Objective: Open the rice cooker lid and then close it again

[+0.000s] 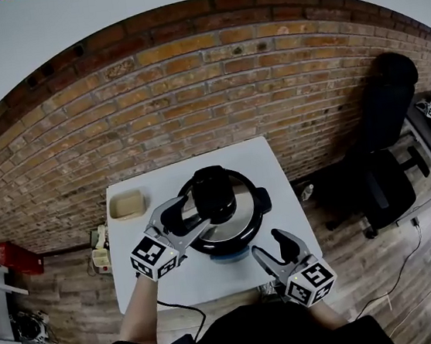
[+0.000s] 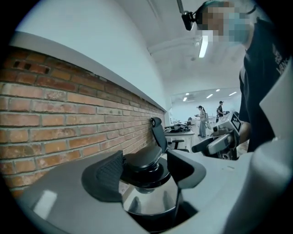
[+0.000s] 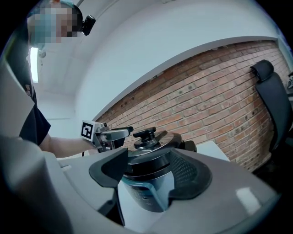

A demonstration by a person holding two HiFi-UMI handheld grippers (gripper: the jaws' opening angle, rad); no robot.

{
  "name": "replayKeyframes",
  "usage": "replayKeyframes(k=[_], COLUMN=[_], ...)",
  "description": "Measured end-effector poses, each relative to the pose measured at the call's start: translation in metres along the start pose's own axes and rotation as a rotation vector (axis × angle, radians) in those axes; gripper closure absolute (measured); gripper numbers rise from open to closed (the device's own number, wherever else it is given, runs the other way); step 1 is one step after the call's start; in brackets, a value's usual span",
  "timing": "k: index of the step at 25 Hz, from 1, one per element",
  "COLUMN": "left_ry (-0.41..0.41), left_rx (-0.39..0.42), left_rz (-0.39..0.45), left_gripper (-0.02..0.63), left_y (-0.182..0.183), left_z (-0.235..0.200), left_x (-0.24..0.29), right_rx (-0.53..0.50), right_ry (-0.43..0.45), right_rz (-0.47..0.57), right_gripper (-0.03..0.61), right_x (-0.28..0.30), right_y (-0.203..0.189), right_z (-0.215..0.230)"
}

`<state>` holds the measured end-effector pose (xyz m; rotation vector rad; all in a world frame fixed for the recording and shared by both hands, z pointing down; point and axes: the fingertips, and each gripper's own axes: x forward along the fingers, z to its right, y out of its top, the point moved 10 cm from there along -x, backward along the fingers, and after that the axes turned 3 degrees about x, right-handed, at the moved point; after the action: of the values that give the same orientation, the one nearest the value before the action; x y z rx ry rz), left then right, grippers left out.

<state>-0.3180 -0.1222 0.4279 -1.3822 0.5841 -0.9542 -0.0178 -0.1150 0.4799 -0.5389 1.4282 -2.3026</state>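
A brick wall (image 1: pixel 190 92) runs behind a white table (image 1: pixel 269 161), with a black office chair (image 1: pixel 386 131) to the right. A rice cooker (image 1: pixel 247 229) stands mid-table, its steel lid (image 1: pixel 243 209) closed and topped by a black knob (image 1: pixel 213 193). The left gripper (image 1: pixel 192 214) reaches over the lid, jaws wide apart, the knob between them but not clamped. The right gripper (image 1: pixel 270 244) hovers near the cooker's front right, jaws spread and holding nothing. A small beige container (image 1: pixel 127 204) sits at the table's far left.
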Motion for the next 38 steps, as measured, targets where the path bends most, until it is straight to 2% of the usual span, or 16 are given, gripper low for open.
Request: replayKeyframes(k=[5, 13, 22, 25, 30, 38], left_ry=[-0.100, -0.249, -0.385, -0.413, -0.440, -0.449], left_rx=[0.064, 0.141, 0.186, 0.179, 0.116, 0.125], left_rz=[-0.085, -0.172, -0.305, -0.338, -0.354, -0.341], left_gripper=[0.327, 0.316, 0.316, 0.318, 0.319, 0.324], left_y=[0.004, 0.013, 0.008, 0.008, 0.006, 0.007], left_z=[-0.006, -0.011, -0.011, -0.012, -0.016, -0.018], left_x=[0.030, 0.063, 0.084, 0.088, 0.090, 0.090], right_rx=[0.020, 0.025, 0.024, 0.027, 0.024, 0.012], right_ry=[-0.017, -0.043, -0.003, 0.016, 0.047, 0.075], right_rz=[-0.004, 0.014, -0.004, -0.013, -0.031, -0.072], right_gripper=[0.299, 0.299, 0.299, 0.299, 0.299, 0.299], right_x=[-0.008, -0.014, -0.009, -0.007, -0.006, -0.005], right_y=[-0.003, 0.006, 0.016, 0.017, 0.025, 0.025], right_z=[0.012, 0.029, 0.046, 0.054, 0.069, 0.088])
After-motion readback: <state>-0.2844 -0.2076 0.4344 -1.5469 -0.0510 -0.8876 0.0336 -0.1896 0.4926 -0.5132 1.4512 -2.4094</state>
